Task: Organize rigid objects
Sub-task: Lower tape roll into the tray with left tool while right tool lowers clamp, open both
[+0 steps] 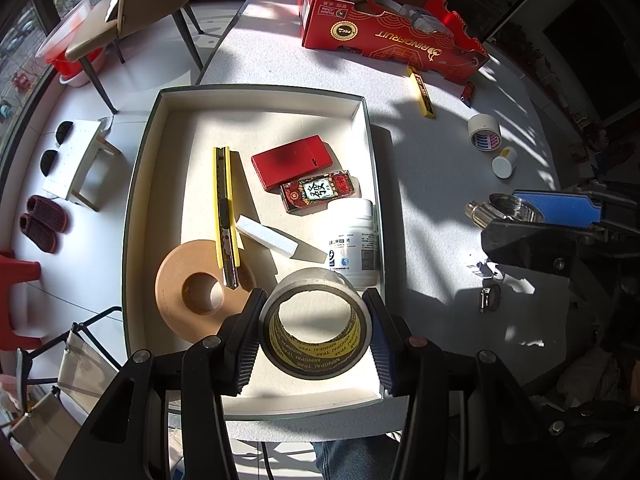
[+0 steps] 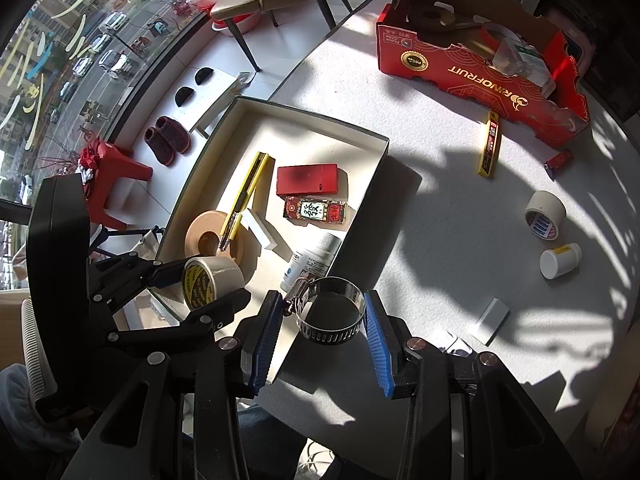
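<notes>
Left gripper (image 1: 316, 320): pads clamped on either side of a clear tape roll (image 1: 316, 322) with a yellow-printed core, held over the near end of the shallow white tray (image 1: 256, 94). Right gripper (image 2: 324, 314): blue pads pressed on a metal hose clamp (image 2: 330, 310), held at the tray's near right corner. Tray contents: brown tape disc (image 1: 192, 292), yellow utility knife (image 1: 225, 212) with its tip on the disc, white block (image 1: 266, 236), red case (image 1: 292, 160), patterned card tin (image 1: 318, 191), white pill bottle (image 1: 354, 240). Table outside tray: red carton (image 1: 384, 36), yellow blade case (image 1: 421, 91), tape roll (image 1: 485, 131), small white jar (image 1: 504, 162).
</notes>
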Demonstrator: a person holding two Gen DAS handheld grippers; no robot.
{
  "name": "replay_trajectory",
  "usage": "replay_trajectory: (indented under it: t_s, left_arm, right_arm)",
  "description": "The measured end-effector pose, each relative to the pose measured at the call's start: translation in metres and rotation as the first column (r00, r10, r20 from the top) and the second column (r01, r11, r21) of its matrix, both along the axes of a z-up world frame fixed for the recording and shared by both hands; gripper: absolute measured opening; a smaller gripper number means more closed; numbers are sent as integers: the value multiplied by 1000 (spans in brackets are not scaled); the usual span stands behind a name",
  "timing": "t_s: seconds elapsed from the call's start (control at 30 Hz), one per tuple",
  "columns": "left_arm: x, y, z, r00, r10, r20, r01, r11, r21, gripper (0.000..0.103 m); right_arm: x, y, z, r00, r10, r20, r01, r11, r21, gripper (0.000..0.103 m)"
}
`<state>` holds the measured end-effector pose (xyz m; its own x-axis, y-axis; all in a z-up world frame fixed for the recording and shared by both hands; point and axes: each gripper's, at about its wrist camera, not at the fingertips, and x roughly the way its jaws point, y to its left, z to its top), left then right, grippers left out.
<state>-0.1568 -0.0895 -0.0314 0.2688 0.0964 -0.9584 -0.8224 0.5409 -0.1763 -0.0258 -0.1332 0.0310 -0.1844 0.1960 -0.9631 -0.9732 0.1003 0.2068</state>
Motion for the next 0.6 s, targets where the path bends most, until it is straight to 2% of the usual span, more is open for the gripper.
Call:
replay_trajectory:
  t_s: [0.3, 0.6]
  left_arm:
    - [-6, 3, -6, 1000, 20, -14, -20, 1000, -13, 52]
    - [-26, 11, -17, 997, 65, -49, -67, 997, -35, 52]
  right_arm:
    - [-4, 1, -17, 1000, 3, -28, -4, 999, -37, 43]
    - [-25, 30, -27, 997, 58, -48, -60, 997, -43, 43]
